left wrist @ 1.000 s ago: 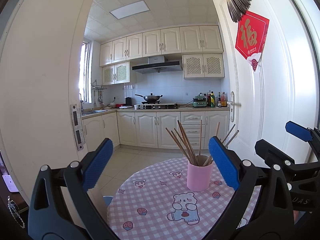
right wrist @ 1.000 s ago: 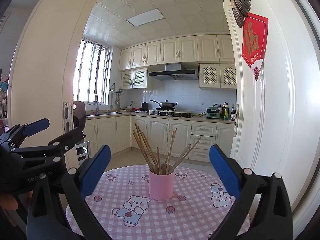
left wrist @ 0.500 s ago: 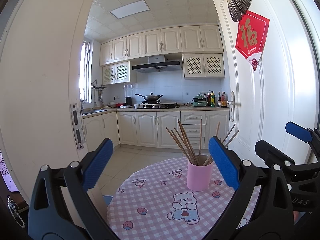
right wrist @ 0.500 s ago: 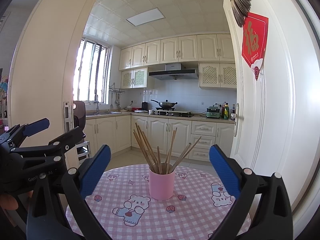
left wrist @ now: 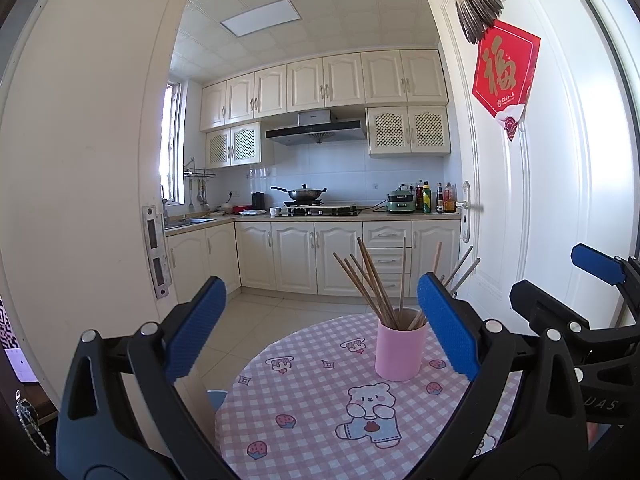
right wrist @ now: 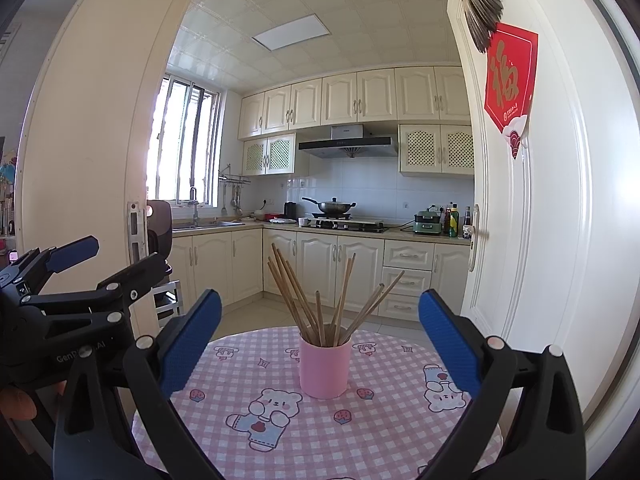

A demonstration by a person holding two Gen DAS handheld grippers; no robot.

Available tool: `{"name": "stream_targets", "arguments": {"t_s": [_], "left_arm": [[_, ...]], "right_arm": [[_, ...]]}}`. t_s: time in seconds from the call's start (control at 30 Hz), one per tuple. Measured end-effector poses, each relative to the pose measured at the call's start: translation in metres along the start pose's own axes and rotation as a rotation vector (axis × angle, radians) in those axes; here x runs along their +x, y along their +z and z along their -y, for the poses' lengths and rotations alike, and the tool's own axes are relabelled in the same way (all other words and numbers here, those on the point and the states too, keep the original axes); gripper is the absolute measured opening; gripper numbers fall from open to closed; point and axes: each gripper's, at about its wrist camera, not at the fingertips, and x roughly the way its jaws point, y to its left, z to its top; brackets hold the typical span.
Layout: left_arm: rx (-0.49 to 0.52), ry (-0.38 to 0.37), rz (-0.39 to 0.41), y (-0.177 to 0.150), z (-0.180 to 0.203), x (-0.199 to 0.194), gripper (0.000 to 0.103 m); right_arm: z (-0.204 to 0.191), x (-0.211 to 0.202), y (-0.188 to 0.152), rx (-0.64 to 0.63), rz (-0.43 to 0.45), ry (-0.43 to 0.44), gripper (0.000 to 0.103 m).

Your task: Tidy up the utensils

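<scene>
Nothing is shifting since a second ago: the wooden chopsticks [right wrist: 320, 304] are standing fanned in the pink cup [right wrist: 325, 368] on the counter [right wrist: 360, 432], left tool [left wrist: 320, 332] and right tool [right wrist: 320, 340] hovering wide open, empty.

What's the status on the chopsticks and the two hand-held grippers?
Left hand-held gripper open, right hand-held gripper open, both empty. Chopsticks upright, fanned out in pink cup on checked tablecloth. Nothing between grippers and cup.
</scene>
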Motion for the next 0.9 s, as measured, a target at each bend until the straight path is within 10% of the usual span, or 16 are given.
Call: {"name": "stream_targets", "arguments": {"t_s": [0.9], "left_arm": [[0.001,0.004,-0.001,-0.0008,0.0005,0.0023,0.095]], "right_arm": [[-0.0009,0.0020,0.0006,-0.003,-0.001,-0.002,0.095]]}}
